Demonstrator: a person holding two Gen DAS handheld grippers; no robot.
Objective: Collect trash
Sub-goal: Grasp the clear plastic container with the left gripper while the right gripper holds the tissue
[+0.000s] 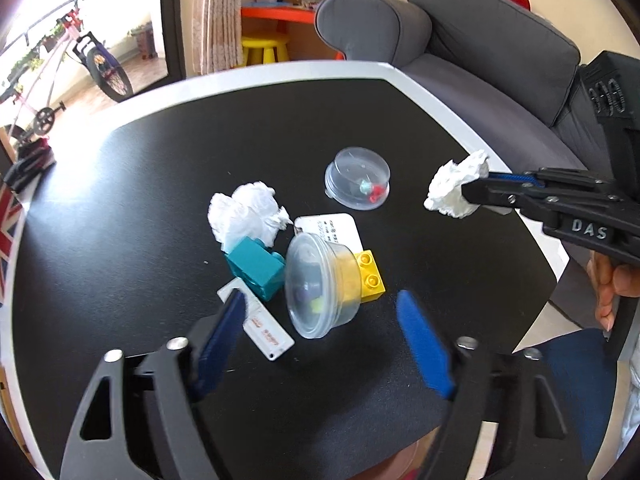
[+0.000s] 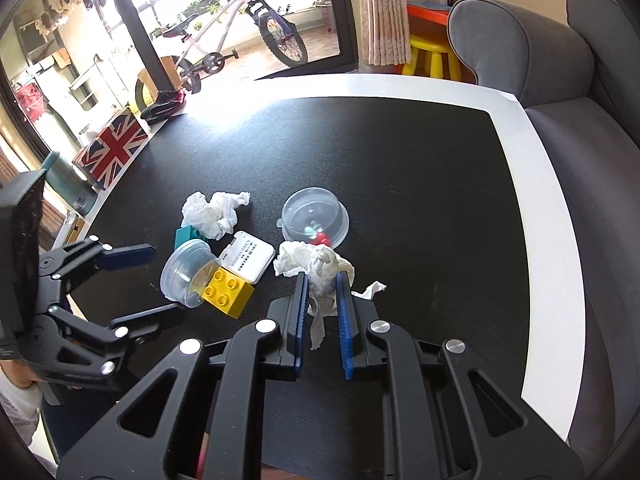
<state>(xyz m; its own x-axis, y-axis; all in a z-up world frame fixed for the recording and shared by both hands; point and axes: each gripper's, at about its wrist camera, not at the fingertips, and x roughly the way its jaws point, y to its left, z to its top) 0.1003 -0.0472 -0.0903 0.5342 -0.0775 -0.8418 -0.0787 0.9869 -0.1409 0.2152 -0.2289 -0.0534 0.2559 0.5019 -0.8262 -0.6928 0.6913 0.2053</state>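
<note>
My right gripper (image 2: 322, 280) is shut on a crumpled white tissue (image 2: 320, 268) and holds it above the black table; it shows in the left wrist view too (image 1: 460, 190). A second crumpled tissue (image 1: 246, 212) (image 2: 214, 210) lies on the table left of centre, touching a teal brick (image 1: 256, 268). My left gripper (image 1: 320, 304) is open and empty, with its blue pads either side of a clear plastic cup (image 1: 316, 286) that lies on its side.
A yellow brick (image 1: 370, 276), a white card (image 1: 340, 230), a white tag (image 1: 260, 324) and an upside-down clear tub (image 1: 357, 178) with small bits inside lie mid-table. A grey sofa (image 1: 480, 52) stands beyond the table's right edge. A flag-print box (image 2: 112, 148) sits far left.
</note>
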